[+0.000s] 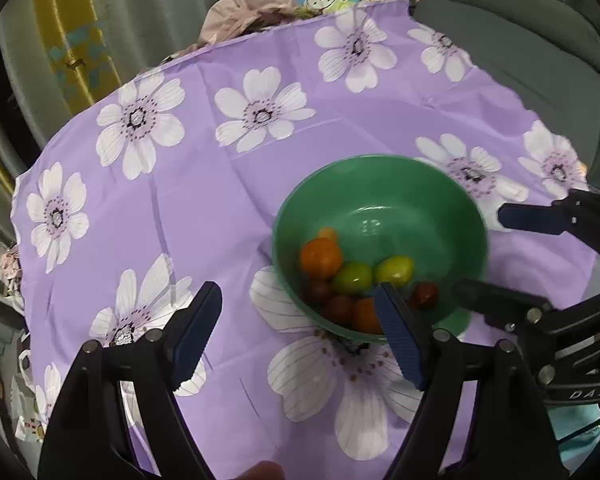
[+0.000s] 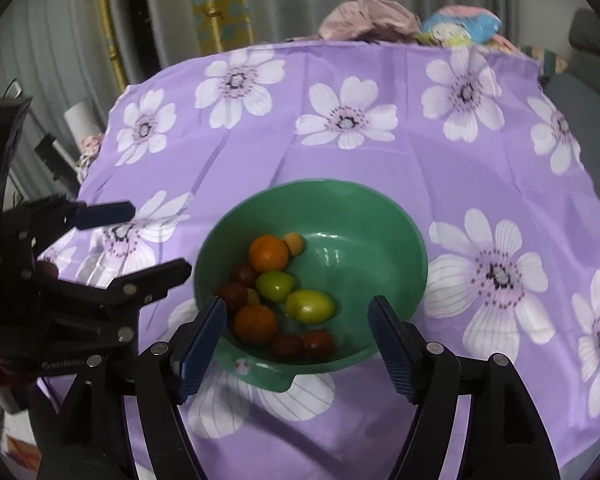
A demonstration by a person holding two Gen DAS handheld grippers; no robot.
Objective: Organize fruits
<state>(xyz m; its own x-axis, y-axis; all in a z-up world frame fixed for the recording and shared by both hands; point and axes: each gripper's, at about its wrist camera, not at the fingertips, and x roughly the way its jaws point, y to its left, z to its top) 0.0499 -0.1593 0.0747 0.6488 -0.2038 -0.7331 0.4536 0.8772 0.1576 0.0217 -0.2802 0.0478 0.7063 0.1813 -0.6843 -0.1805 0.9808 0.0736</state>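
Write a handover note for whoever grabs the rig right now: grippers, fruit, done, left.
Left gripper: open, empty, hovering just left of the green bowl.
Right gripper: open, empty, over the bowl's near rim.
Fruit: all visible pieces sit in the bowl, bunched on its left side: two orange fruits, two green ones, several small dark red ones and a small yellow-orange one.
The bowl stands on the purple floral cloth; no loose fruit on the cloth in either view.
Done: nothing is being held; fruit is gathered.
Left: unclear from here; confirm whether sorting continues.
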